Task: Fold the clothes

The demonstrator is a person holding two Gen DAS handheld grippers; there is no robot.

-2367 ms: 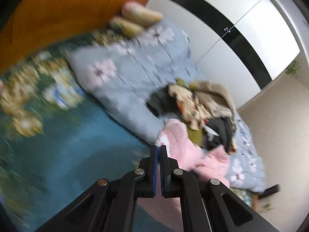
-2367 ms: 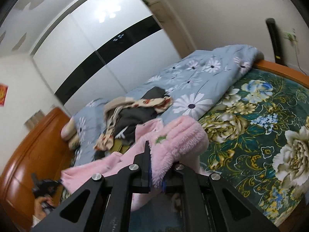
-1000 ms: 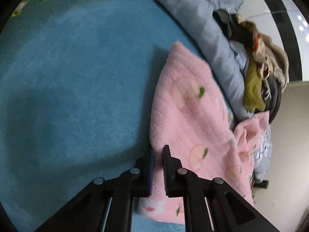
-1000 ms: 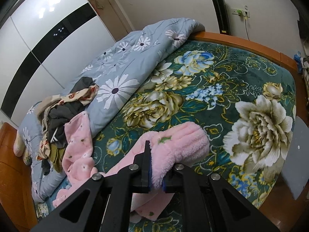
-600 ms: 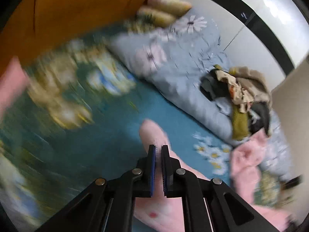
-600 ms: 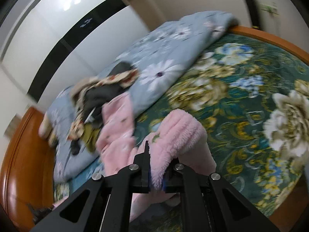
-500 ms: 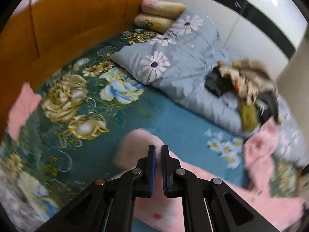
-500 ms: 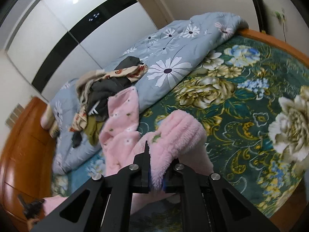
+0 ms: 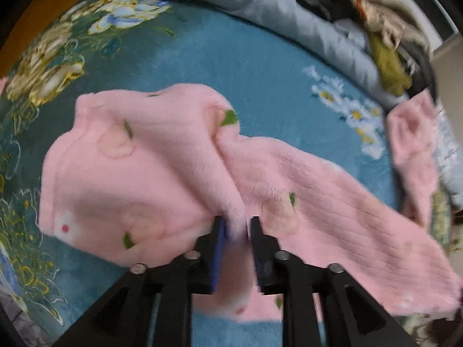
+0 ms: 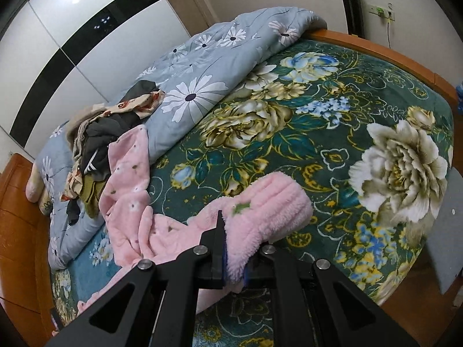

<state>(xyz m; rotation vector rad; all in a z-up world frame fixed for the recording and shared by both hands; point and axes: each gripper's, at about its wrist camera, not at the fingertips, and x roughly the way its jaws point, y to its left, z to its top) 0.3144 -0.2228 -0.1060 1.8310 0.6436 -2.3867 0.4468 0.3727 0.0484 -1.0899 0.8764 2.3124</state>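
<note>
Pink fleece garment point(image 9: 162, 173): lies spread across the bed, part flat on the blanket, part bunched into a ridge that runs up to the left tool; one end trails toward the clothes pile, where it shows in the right wrist view too point(image 10: 127, 179).
Left tool point(image 9: 235, 228): jaws slightly parted with a fold of the pink fleece between them; the pinch looks loose, and blur keeps me from saying how firm it is. Holding the ridge seems meant to lift that layer so it can be laid over the flat part.
Right tool point(image 10: 231, 248): clamped on a thick, rolled edge of the same fleece, held up off the bed. Gripping a second edge keeps the cloth stretched between the two tools, so it does not sag into a heap.
Fold so far: one panel lies fairly smooth on the left, the longer ribbed stretch runs off to the right; no neat rectangle shows, so I judge the folding to be under way rather than done.
Floral blanket point(image 10: 318, 121): dark green with large blooms, teal in the middle; it gives a broad, soft place to lay the garment flat.
Grey-blue quilt point(image 10: 208, 66): pushed back along the far side, likely to leave room.
Clothes pile point(image 10: 98, 133): dark, tan and olive pieces heaped on the quilt, just beside the pink fleece's far end.
Risk: plush fleece may slip from the looser left pinch.
</note>
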